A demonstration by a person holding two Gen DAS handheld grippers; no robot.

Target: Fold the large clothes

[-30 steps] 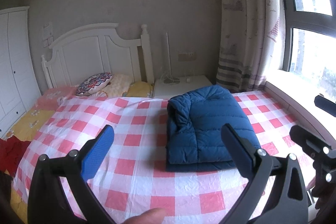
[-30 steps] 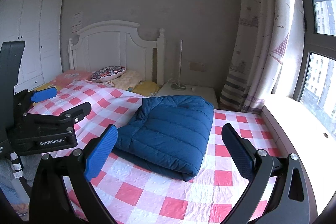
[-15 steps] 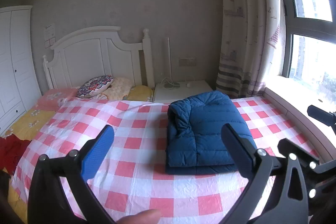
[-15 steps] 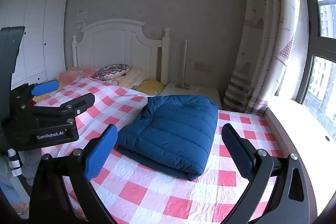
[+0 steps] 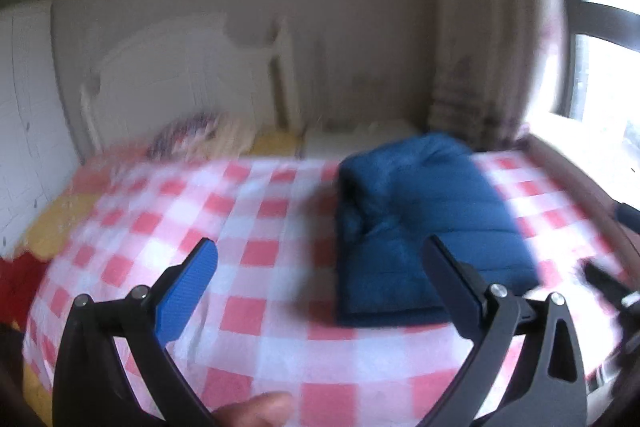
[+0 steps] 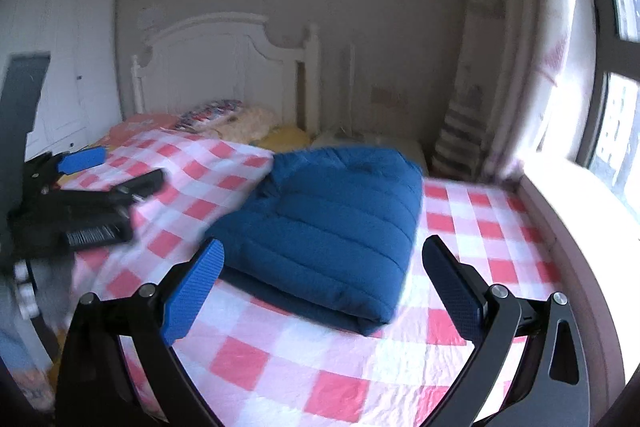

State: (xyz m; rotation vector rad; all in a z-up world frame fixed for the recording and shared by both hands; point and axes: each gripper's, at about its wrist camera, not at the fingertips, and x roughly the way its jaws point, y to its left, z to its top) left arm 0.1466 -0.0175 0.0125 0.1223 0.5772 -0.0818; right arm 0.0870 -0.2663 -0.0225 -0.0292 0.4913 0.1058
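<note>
Evidently the folding is essentially done: the dark blue quilted puffer jacket (image 6: 332, 223) lies as a compact, layered rectangle on the red-and-white checked bedspread (image 6: 280, 359), toward the window side of the bed. Left gripper (image 5: 320, 291) and right gripper (image 6: 322, 291) both hang above the bed with fingers wide apart, holding nothing. Judged remaining: at most a tidy or withdrawal; blur limits finer inspection.

A red-checked bed (image 6: 280, 359) carries a folded blue jacket (image 6: 332, 223) and pillows (image 6: 224, 115).
</note>
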